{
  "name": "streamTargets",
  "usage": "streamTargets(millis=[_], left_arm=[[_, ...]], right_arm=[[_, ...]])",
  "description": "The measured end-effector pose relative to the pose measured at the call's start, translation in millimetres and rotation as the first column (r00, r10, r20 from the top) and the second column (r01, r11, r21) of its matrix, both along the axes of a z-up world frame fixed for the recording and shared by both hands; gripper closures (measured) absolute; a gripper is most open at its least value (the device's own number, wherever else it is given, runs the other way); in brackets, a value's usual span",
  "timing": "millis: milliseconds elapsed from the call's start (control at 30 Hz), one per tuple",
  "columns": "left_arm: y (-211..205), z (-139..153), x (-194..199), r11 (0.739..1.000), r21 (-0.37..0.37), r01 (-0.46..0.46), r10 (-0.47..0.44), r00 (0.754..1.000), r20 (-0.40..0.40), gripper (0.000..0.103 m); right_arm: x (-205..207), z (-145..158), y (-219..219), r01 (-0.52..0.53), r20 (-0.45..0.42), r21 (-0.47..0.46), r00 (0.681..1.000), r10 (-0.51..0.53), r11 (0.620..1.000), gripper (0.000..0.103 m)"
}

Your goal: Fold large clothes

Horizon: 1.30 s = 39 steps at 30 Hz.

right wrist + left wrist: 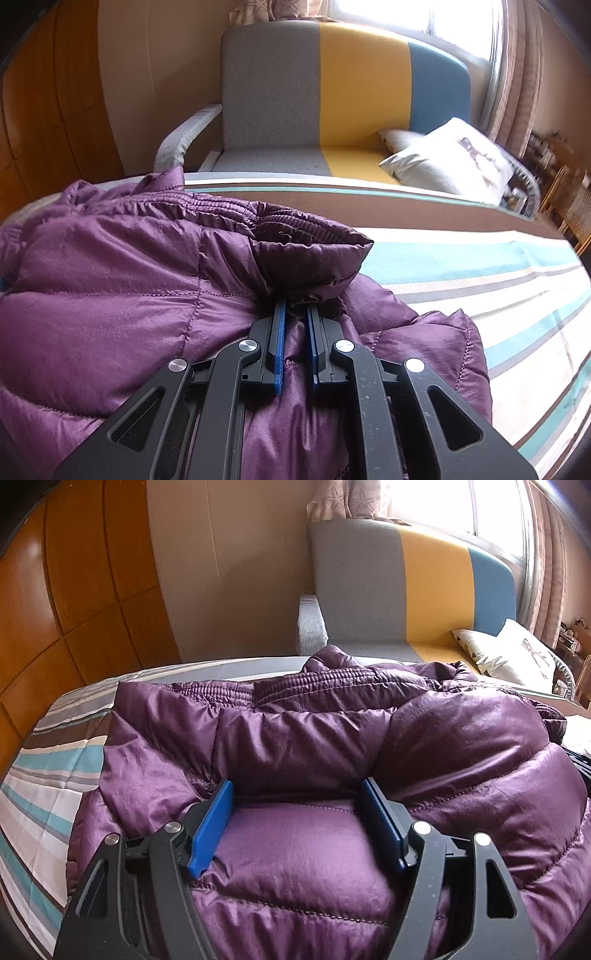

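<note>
The left tongs stand wide apart, their blue pads pressed down into the puffy surface of a purple quilted jacket with a padded panel bulging up between them but not pinched. The right tongs are nearly closed, clamped on a gathered bunch of the same jacket's fabric near its right edge, just below a folded-over ribbed cuff. The jacket lies spread and rumpled on a striped bedspread of the bed, mostly to the left of the right tongs. Beyond the bed stands a grey, yellow and blue sofa with a pale pillow.
</note>
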<state>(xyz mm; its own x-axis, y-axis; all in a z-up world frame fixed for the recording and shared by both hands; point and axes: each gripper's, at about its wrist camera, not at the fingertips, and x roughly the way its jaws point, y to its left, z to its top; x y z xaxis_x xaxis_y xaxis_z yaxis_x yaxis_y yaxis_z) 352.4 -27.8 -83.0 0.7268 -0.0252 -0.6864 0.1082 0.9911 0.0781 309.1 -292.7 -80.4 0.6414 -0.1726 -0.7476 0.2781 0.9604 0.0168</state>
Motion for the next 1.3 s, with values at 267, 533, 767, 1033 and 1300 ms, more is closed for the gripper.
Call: streamTargets(millis=[267, 533, 767, 1033, 1300], left_arm=[[21.6, 28.4, -13.3, 1.000, 0.025, -0.006, 0.006, 1.000, 0.014, 0.012], [57.7, 15.5, 17.0, 0.988, 0.105, -0.111, 0.117, 0.992, -0.055, 0.006], [87.8, -0.3, 16.5, 0.990, -0.072, -0.123, 0.117, 0.989, -0.086, 0.003], [103.7, 4.7, -17.4, 0.982, -0.065, -0.177, 0.175, 0.984, -0.044, 0.002], [121.9, 7.9, -55.6, 0.977, -0.066, -0.201, 0.201, 0.980, -0.008, 0.002]], right_arm=[[-28.2, 49.5, 1.4, -0.034, 0.123, 0.110, 0.992, 0.021, 0.993, 0.087], [2.5, 28.9, 40.7, -0.099, 0.039, 0.059, 0.995, 0.097, 0.993, 0.087], [13.5, 4.2, 41.3, -0.053, 0.010, 0.065, 0.999, 0.053, 0.996, 0.087], [9.3, 5.3, 45.0, -0.051, 0.013, 0.030, 0.999, 0.051, 0.998, 0.087], [7.7, 5.8, 47.0, -0.051, 0.020, 0.022, 0.999, 0.050, 0.998, 0.087]])
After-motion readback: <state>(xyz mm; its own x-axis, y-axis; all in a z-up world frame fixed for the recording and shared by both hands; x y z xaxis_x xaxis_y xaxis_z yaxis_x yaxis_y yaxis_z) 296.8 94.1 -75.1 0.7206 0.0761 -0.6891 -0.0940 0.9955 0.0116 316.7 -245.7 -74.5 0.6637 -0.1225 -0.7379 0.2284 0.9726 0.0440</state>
